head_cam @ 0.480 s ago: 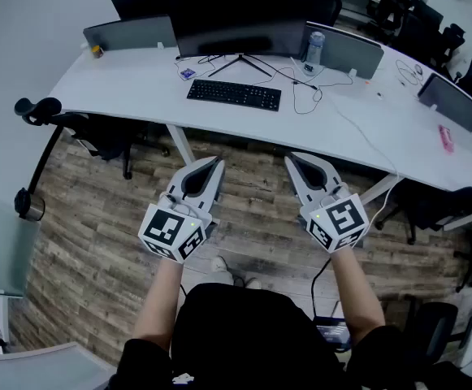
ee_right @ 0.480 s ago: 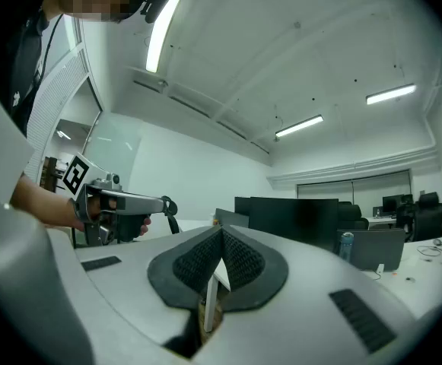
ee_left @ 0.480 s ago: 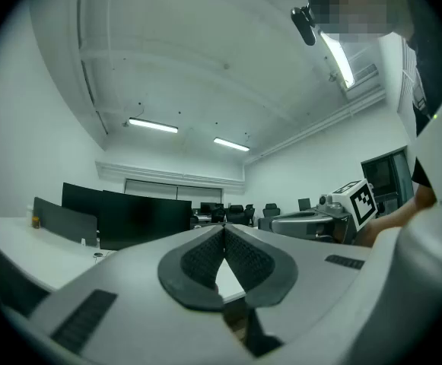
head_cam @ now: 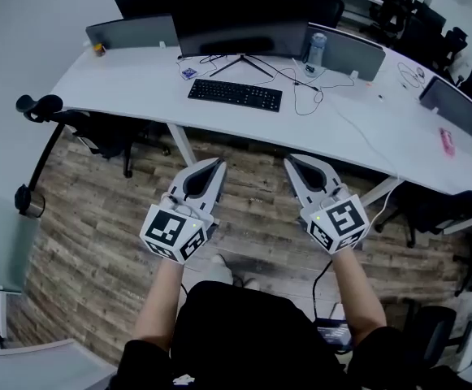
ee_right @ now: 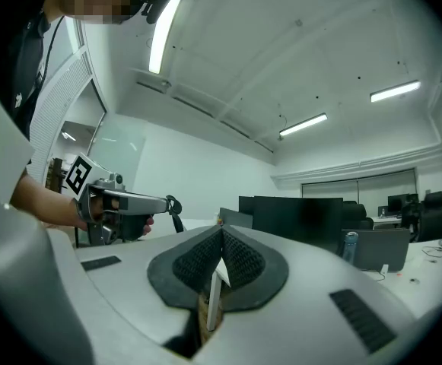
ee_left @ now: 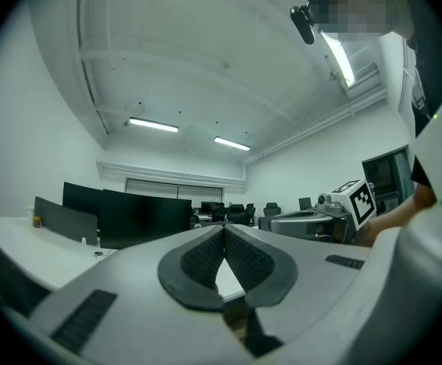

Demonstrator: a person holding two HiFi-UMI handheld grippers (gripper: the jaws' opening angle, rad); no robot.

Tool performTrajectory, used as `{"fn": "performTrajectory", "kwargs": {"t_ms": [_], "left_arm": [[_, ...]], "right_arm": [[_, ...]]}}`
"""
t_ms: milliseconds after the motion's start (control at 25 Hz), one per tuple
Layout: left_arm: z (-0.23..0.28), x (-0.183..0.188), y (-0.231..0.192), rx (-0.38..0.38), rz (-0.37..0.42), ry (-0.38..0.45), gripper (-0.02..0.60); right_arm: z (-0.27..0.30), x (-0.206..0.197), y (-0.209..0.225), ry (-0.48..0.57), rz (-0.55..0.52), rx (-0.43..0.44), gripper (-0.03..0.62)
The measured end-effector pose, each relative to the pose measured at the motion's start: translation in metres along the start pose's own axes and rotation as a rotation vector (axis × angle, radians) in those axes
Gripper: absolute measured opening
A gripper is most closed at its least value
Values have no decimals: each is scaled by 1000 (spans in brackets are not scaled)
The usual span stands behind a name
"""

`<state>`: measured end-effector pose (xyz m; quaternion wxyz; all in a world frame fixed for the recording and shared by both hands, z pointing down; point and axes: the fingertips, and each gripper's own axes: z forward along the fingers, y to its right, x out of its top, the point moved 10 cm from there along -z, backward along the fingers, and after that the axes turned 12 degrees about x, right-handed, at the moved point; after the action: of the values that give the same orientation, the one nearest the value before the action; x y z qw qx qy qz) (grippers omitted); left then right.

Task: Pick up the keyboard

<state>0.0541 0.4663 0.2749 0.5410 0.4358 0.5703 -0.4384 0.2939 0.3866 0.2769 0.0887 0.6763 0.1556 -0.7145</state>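
We hold the left claw (head_cam: 218, 164) and the right claw (head_cam: 289, 160) side by side over the wooden floor (head_cam: 89, 226), short of the worktop (head_cam: 118, 75). Each claw's jaws are pressed together with nothing between them.

The keyboard (head_cam: 235, 94) lies flat on the worktop before the monitor (head_cam: 240, 21), well apart from both claws, ahead of them and nearer the left one's line. It sits back from the worktop's near edge, with bare surface in front of it and to its left. Cables (head_cam: 305, 96) loop just beside its right end. A chair (head_cam: 97, 136) is tucked under the worktop to the left.

Only the head view shows the keyboard. The gripper views look level across the worktop at dark screens and ceiling lights. Each also catches the other claw, and the right one shows a can (ee_right: 348, 246).
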Motion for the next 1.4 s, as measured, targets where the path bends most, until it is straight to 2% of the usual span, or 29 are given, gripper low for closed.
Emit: {"fn": "performTrajectory", "kwargs": {"t_ms": [480,760,1400], "left_arm": [[26,-11,-33,18,-9,-16,9],[72,-19,-67,9,-22,-31,9],[160,-28,-144,-23,-38,-59,9]], "right_arm": [[38,-8,26,-13,10,28,6],[74,-15,58,-36,6,62,6],[155,-26,133,-66,32,33,6]]}}
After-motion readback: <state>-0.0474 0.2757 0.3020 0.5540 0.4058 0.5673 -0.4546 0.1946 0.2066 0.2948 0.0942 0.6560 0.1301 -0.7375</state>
